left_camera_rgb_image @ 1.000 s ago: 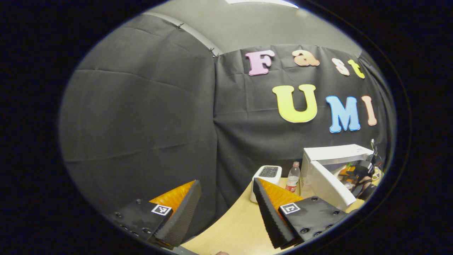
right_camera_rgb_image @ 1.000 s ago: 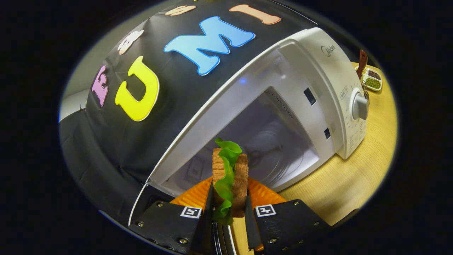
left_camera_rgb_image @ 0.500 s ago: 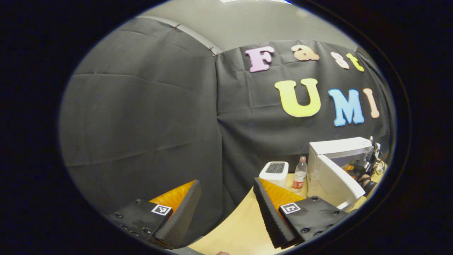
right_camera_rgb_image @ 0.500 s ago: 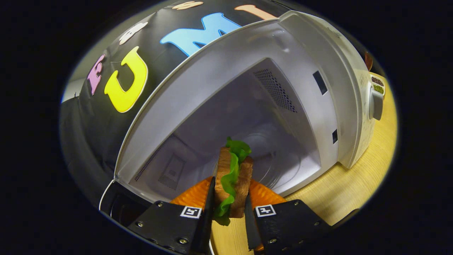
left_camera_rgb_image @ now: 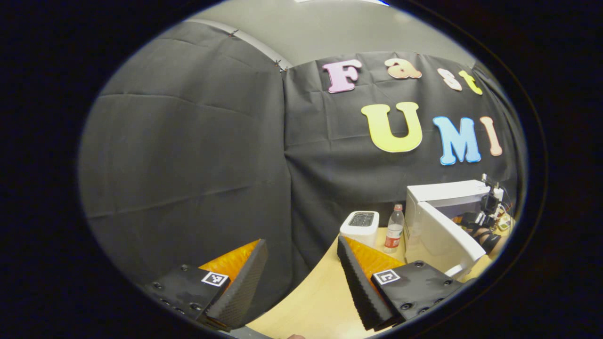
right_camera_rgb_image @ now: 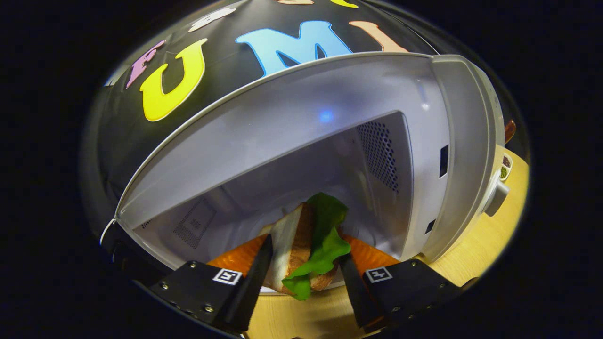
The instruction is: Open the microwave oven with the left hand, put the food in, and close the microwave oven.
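The white microwave stands open, its door swung out to the left. A sandwich of bread slices and green lettuce lies tilted at the front of the cavity floor. My right gripper reaches into the opening, its fingers spread wider than the sandwich, which sits loose between them. In the left gripper view the microwave is far off to the right, with the right gripper and the hand holding it at its opening. My left gripper hangs open over the table's left edge, holding nothing.
A small white appliance and a plastic bottle stand left of the microwave on the wooden table. The control knob sticks out at the microwave's right. A dish of seasonings sits beyond it.
My right gripper has moved deeper into the microwave and its fingers have spread. The sandwich has tipped over from upright. The left gripper has barely shifted.
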Available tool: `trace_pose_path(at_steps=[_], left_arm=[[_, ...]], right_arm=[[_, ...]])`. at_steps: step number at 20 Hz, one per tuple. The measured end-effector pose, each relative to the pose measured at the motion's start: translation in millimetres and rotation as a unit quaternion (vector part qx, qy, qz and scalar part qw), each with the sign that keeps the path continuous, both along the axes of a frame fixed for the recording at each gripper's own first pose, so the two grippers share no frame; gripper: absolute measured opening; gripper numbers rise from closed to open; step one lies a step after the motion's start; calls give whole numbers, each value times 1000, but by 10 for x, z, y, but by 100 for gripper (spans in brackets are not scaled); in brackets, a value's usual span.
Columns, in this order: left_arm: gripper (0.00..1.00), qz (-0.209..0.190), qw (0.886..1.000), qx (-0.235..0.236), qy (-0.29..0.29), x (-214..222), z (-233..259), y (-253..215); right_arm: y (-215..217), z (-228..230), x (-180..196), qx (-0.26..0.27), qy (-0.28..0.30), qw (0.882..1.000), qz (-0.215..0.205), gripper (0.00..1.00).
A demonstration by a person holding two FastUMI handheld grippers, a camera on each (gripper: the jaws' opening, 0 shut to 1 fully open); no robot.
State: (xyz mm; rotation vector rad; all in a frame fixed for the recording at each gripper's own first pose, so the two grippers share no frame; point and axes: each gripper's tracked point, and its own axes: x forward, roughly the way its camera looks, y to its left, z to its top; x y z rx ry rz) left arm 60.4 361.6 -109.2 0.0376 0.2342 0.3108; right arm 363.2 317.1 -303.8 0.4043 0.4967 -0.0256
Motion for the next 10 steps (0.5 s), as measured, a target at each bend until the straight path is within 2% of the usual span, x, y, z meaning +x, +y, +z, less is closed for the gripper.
trace_pose_path(at_steps=[1, 5, 10], left_arm=[[94, -4, 1000, -1, 1, -4, -20, -32], [97, -21, 1000, -8, -3, 47, -58, -189], [96, -57, 998, -25, -9, 188, -160, -523]], right_arm=[[-91, 34, -60, -26, 2, 1000, -3, 100], [-197, 290, -247, -81, -26, 996, 21, 98], [-298, 1031, -680, -127, -103, 985, 57, 98]])
